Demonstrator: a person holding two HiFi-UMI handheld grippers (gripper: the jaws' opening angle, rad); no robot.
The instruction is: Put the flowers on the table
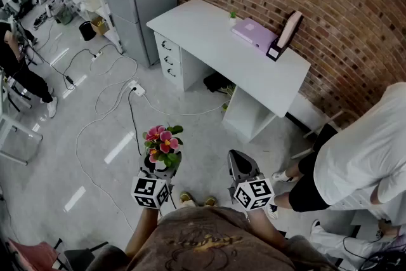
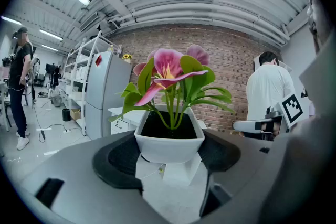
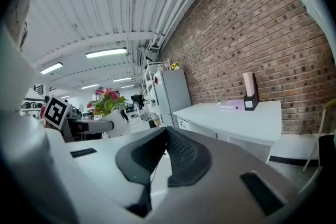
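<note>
- My left gripper (image 1: 158, 169) has its jaws spread wide and clamped on the white pot (image 2: 168, 145), one dark pad against each side of it.
- The flowers (image 2: 170, 68), pink with green leaves, stand upright in that pot's dark soil.
- My right gripper (image 3: 167, 134) is just beside the left one. Its jaws are pressed together at the tips with nothing between them.
- Both grippers point nearly level and are held out in front of me over the grey floor (image 1: 95, 149), where white cables (image 1: 108, 105) trail.
- The flowers are in the air, well apart from the counter (image 1: 209, 35).
- The white counter stands ahead against the brick wall (image 1: 330, 3).
- A lilac box (image 1: 254, 33) lies on the counter near the wall.
- A person (image 1: 365, 155) in a white shirt stands to my right.
</note>
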